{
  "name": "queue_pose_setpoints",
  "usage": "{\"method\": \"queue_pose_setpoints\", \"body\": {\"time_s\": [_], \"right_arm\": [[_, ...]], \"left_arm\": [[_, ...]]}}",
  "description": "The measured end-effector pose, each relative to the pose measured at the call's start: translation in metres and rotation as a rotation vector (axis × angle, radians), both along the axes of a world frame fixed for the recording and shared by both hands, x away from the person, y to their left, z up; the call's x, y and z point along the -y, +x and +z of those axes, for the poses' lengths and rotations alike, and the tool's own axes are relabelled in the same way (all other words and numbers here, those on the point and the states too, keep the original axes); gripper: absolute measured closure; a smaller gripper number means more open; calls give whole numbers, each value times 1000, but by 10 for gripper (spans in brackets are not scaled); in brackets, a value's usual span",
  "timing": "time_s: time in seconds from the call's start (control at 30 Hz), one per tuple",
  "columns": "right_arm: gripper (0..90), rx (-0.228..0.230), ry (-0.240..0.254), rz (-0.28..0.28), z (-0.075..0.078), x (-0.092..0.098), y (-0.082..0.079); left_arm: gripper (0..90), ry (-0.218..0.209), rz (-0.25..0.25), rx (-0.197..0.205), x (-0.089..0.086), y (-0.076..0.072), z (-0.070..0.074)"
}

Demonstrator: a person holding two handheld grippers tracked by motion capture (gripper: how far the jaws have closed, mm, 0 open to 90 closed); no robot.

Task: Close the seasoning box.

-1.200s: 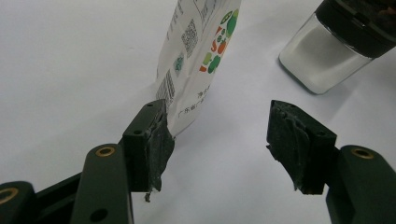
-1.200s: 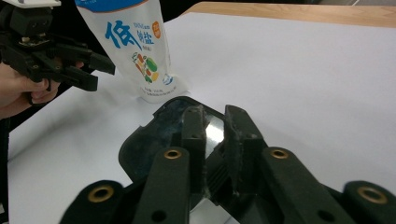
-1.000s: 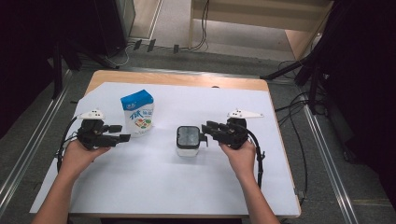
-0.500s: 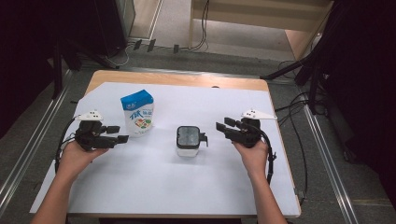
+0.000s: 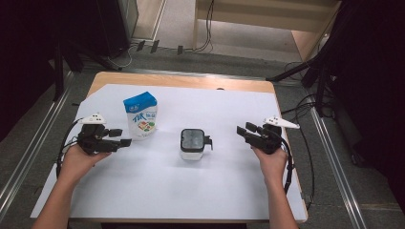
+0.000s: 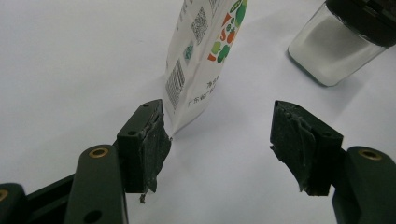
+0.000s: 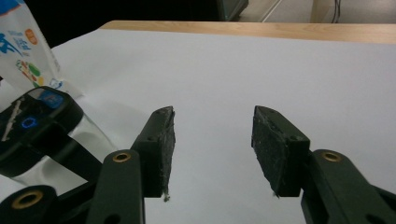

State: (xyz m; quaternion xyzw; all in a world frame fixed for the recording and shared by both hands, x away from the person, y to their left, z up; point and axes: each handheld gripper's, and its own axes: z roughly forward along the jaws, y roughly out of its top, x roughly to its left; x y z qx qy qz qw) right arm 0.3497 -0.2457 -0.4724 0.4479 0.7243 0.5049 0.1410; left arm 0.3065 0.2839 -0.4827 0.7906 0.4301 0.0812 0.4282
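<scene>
The table (image 5: 143, 200) carries a white sheet with two things on it: a carton (image 5: 141, 115) left of centre in the high view and a jar (image 5: 193, 143) at the centre.

The carton is the taller, lighter thing, and the risk sits there. The left tool (image 5: 119, 137) stands open right beside it; in the left gripper view one jaw's pad nearly touches the carton's lower corner. A forward nudge from that jaw could likely tip or skid the carton before the jaws straddle it. A grip so low on a tall pack could also let it swing.

The jar looks heavier; its black lid lever sticks out to the right and could catch a jaw coming back in.

The right tool (image 5: 244, 131) is open, nothing between its jaws.

Against the earlier frames, the right tool has pulled away from the jar toward the right of the frame, its jaws having just been opening. The left tool, the carton and the jar keep their places.
</scene>
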Motion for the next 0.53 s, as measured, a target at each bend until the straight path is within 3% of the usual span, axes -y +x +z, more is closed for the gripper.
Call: {"method": "queue_pose_setpoints", "body": {"time_s": [0.2,0.3,0.53], "right_arm": [[502,-8,-9,-25,-7,7,1],[500,-10,-21,-28,-9,7,2],[497,-4,-25,-30,-9,6,2]], "left_arm": [[359,7,10,-5,2,1,-2],[358,33,16,-4,4,1,-3],[358,28,23,-8,6,2,-6]]}}
